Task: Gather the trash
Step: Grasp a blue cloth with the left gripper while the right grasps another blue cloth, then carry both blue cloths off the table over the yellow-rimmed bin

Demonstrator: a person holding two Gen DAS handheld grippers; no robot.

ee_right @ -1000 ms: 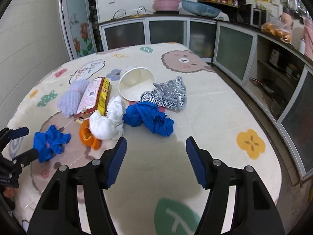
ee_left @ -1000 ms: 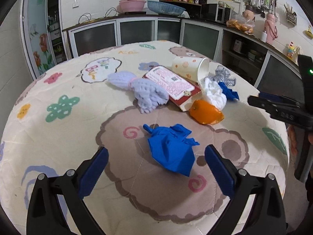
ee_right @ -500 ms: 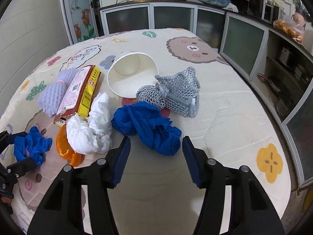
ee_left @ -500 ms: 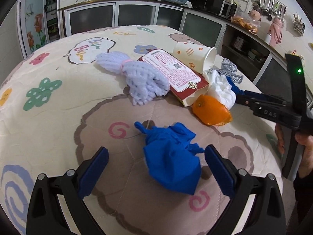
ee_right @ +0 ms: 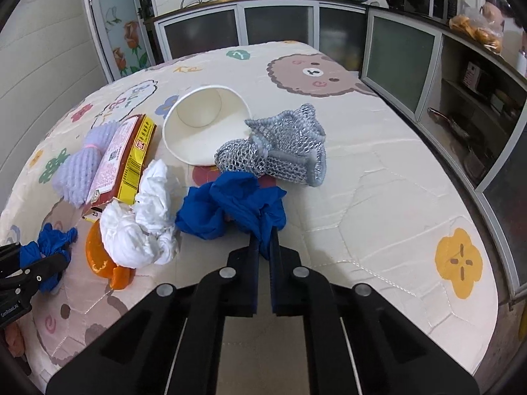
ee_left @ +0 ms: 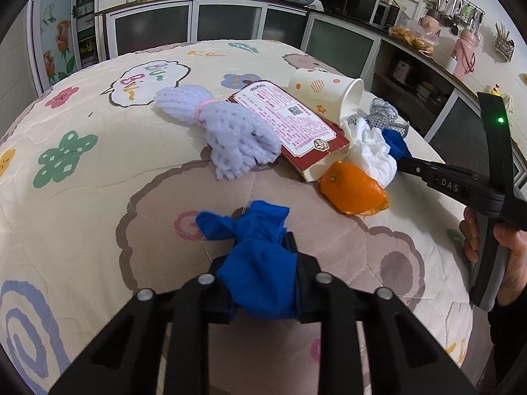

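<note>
While I look down both wrist cameras, the bench (ee_right: pixel 378 197) shows a quilted cream cover printed with bears, flowers and swirls, its stitching raised in soft ridges. Going left to right in the right wrist view: a lavender foam net (ee_right: pixel 77 171), knobbly and cinched with a pink band; a flat red and yellow carton (ee_right: pixel 126 158) lying partly over it; a curl of orange peel (ee_right: pixel 98 256), glossy and ragged at the edge; a crumpled white tissue wad (ee_right: pixel 141 227); a paper cup (ee_right: pixel 204 128) tipped on its side, mouth toward me; a grey foam mesh sleeve (ee_right: pixel 280 151) with an open weave, touching the cup's rim.

My left tool (ee_left: pixel 260 273) has its jaws closing on the small blue glove (ee_left: pixel 257 263), a thin, rubbery, knotted bundle; the pads press its sides and it bulges between them, resting on the brown bear patch near the bench edge. My right tool (ee_right: pixel 262 247) is clenched almost flat on a fold of the large blue glove (ee_right: pixel 230 207), whose crumpled bulk lies on the cover just beside the tissue and below the mesh. I think only a thin flap sits between those pads, though the fingers hide the exact pinch. A hand (ee_left: pixel 507 250) grips the right tool's handle at the left view's edge.
</note>
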